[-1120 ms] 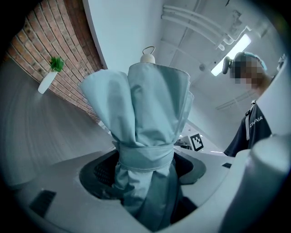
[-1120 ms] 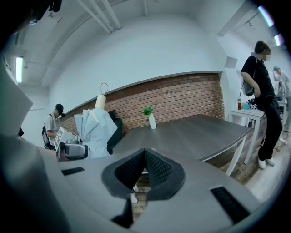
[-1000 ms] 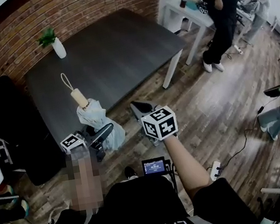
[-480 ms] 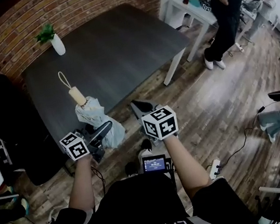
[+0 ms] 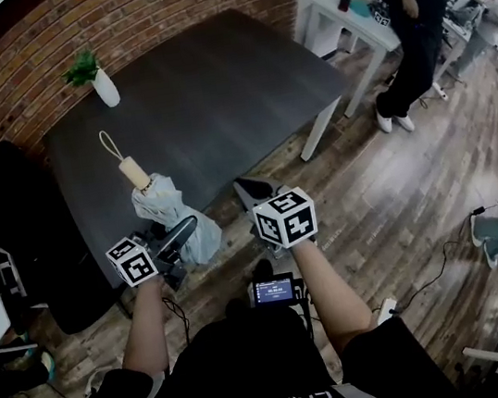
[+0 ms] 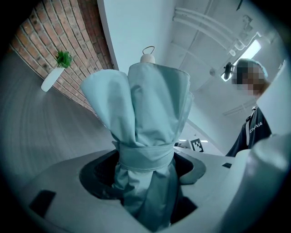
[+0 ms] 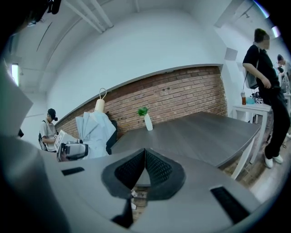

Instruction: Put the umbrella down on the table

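Note:
A folded pale blue umbrella (image 5: pixel 175 216) with a beige handle and loop strap (image 5: pixel 132 171) stands upright in my left gripper (image 5: pixel 178 237), just at the near edge of the dark grey table (image 5: pixel 214 96). In the left gripper view the jaws are shut on the umbrella (image 6: pixel 145 136) at its strap band. The right gripper view shows the umbrella (image 7: pixel 93 132) at left. My right gripper (image 5: pixel 253 193) is shut and holds nothing, to the right of the umbrella and over the floor by the table edge.
A white vase with a green plant (image 5: pixel 102 81) stands at the table's far left. A brick wall runs behind. A black chair (image 5: pixel 9 222) is at the left. A person (image 5: pixel 420 7) stands by a white desk at the upper right.
The umbrella and left gripper have shifted slightly toward the table. The person at the upper right has stepped further right. The right gripper has hardly moved.

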The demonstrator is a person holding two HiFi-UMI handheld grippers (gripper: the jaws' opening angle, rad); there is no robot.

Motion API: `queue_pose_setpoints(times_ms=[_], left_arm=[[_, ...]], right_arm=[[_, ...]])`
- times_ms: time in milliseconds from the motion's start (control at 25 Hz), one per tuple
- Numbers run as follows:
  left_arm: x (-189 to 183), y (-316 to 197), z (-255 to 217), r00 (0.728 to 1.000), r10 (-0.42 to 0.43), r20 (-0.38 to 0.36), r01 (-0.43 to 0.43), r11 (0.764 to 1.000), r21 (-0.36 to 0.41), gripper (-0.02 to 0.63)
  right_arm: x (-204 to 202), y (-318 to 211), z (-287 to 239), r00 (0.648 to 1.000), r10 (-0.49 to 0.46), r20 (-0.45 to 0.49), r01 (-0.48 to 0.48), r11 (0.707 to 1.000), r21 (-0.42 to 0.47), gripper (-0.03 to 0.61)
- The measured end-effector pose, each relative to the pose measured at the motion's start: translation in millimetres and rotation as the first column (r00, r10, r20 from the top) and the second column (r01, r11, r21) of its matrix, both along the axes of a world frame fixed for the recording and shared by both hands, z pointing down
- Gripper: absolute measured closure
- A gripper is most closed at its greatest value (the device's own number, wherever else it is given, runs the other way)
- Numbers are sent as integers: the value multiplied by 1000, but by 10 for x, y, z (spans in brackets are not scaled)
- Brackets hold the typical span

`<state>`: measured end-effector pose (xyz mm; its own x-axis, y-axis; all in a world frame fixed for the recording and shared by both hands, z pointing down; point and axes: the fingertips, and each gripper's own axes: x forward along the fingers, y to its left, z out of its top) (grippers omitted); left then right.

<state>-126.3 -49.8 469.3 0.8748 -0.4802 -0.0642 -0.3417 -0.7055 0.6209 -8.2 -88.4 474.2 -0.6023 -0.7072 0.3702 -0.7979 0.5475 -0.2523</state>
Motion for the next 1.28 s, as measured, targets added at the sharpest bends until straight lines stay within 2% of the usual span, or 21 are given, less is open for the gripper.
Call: queue_pose_setpoints(times_ms=[520, 1160, 1280], left_arm=[[418, -959, -22, 998, -57, 28, 57, 998, -5, 291], [529, -1645, 140, 994, -110, 22, 111, 992, -61, 291], [548, -1915, 183, 993, -115, 13, 115, 990, -81, 291]], right_arm=[[519, -1027, 4, 998, -24, 51, 24, 1000, -4, 569], [778, -1654, 249, 998, -28, 56, 32, 997, -70, 569], [821, -1913, 298, 999, -19, 46, 23, 995, -96, 569]])
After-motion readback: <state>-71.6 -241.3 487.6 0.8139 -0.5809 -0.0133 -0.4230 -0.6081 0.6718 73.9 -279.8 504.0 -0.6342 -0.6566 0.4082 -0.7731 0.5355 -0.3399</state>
